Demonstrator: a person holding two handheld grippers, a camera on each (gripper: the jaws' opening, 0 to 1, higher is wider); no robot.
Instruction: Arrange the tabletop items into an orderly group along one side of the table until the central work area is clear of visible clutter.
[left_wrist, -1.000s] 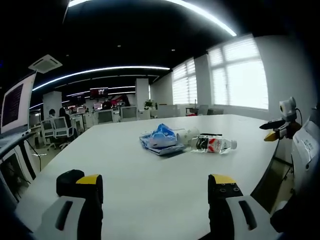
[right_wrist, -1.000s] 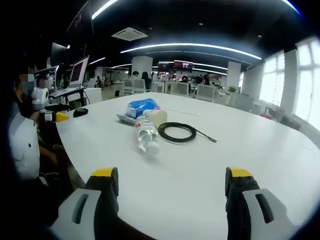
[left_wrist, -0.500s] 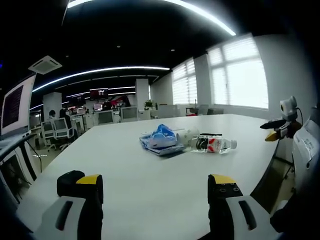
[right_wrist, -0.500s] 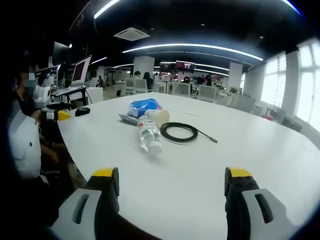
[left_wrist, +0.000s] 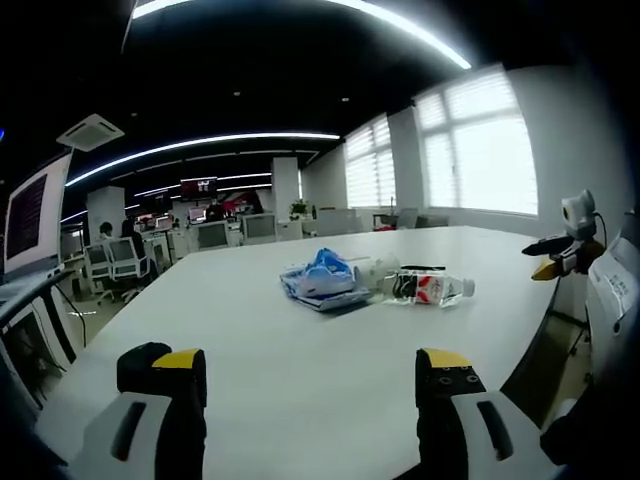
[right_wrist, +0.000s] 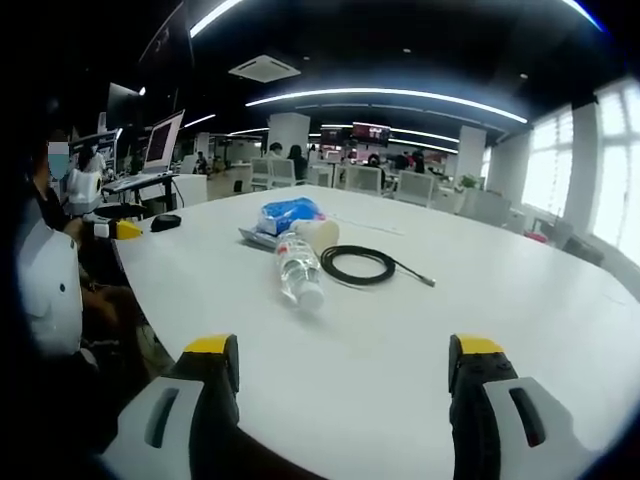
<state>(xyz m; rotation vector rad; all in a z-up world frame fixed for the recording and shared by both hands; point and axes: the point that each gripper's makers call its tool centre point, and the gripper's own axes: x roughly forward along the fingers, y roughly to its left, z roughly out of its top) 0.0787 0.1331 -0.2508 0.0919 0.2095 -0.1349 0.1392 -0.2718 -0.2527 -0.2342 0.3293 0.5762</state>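
Right gripper view: both tongs (right_wrist: 343, 375) wide, empty | bottle (right_wrist: 298, 274) mid-table (right_wrist: 520, 300), w/ bare margins

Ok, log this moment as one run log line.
left gripper: open, empty | right gripper: open, empty | bottle, blue packet, cable coil: mid-table, untouched

A large white table (right_wrist: 500, 300) is carrying a small cluster of things. A blue plastic bag (right_wrist: 285, 211) is lying on a flat packet, a clear water bottle (right_wrist: 296, 266) is lying on its side just beside it, and a pale cup (right_wrist: 318, 233) is resting between them. A coiled black cable (right_wrist: 357, 264) is lying near the bottle. A dark mouse (right_wrist: 163, 222) is sitting near the table edge, well apart.
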